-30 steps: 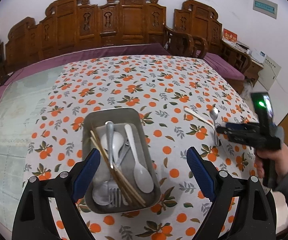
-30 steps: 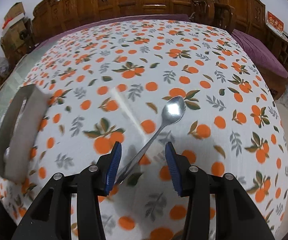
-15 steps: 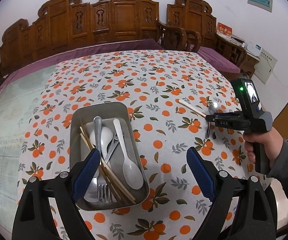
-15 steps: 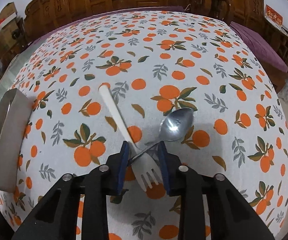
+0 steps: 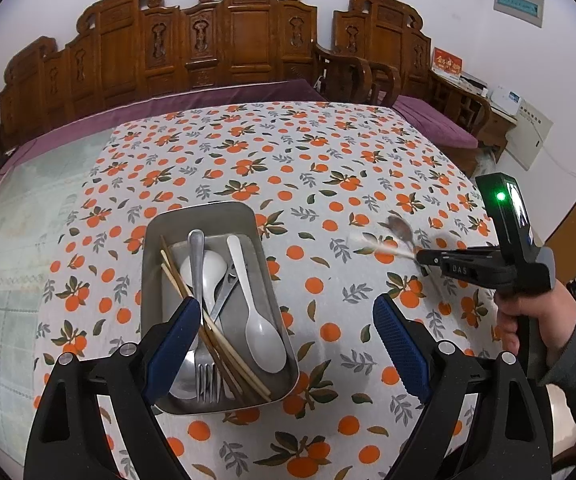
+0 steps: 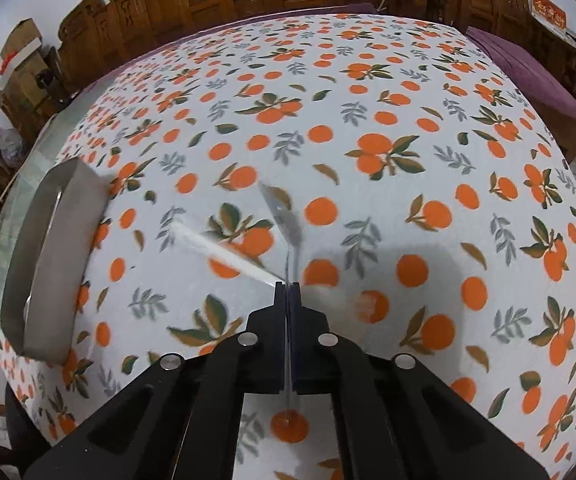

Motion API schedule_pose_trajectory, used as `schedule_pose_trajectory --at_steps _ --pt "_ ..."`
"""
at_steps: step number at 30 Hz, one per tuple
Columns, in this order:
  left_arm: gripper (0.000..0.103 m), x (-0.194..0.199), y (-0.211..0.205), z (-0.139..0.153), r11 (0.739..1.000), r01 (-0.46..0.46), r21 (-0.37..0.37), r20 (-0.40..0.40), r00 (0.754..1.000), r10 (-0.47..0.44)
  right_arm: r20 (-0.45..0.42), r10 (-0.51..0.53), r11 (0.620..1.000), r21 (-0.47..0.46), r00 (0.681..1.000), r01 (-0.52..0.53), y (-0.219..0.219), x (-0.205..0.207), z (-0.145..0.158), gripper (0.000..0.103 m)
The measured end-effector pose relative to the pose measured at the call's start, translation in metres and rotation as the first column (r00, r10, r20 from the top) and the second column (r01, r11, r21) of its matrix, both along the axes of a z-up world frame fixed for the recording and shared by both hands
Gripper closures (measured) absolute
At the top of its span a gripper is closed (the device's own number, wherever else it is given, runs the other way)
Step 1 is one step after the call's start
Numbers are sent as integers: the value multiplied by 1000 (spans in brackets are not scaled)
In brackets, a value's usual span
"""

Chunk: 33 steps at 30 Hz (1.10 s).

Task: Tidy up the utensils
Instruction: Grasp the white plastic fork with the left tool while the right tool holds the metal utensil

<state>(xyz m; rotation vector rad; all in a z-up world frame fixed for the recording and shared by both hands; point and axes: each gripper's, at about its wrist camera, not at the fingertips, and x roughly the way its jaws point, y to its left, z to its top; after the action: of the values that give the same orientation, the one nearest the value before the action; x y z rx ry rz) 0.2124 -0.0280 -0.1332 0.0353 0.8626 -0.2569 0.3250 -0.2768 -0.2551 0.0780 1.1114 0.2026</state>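
A steel tray (image 5: 204,216) on the orange-print tablecloth holds spoons, a fork and chopsticks. My left gripper (image 5: 288,344) is open and empty, hovering over the tray's near end. My right gripper (image 6: 287,286) is shut on a metal spoon (image 6: 288,220) and a white plastic fork (image 6: 216,250), both blurred and lifted off the cloth. In the left wrist view the right gripper (image 5: 422,258) is right of the tray with the spoon (image 5: 400,230) and white fork (image 5: 380,246) sticking out leftward. The tray (image 6: 40,248) is to the left in the right wrist view.
Carved wooden chairs (image 5: 248,40) with purple cushions line the far side of the table. A bare glass tabletop strip (image 5: 16,216) lies left of the cloth. The table's right edge (image 5: 476,184) drops to the floor.
My right gripper has closed fully on the spoon handle and the white fork and lifted them off the cloth. The left gripper has stayed open over the tray.
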Motion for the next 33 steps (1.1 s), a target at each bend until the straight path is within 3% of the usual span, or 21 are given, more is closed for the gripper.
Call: schedule_pose_trajectory --at_steps 6,14,20,29,33 --pt "19 -1 0 0 1000 0 -1 0 1000 0 13 17 1000 2 1000 -17 3 -7 3 101" --pt "19 4 -13 0 1000 24 0 -2 1000 -24 76 25 999 23 997 -27 -11 -28 34 101" --pt "19 29 -54 -15 994 108 12 -35 994 -108 98 -9 1000 13 995 8 -46 -48 45 101" --pt "19 57 -116 -51 991 133 9 -119 984 -131 96 -68 998 13 993 67 -104 -61 38 101" --pt "19 69 -147 -63 982 181 56 -113 978 -174 84 -84 996 24 993 82 -120 -65 30 101"
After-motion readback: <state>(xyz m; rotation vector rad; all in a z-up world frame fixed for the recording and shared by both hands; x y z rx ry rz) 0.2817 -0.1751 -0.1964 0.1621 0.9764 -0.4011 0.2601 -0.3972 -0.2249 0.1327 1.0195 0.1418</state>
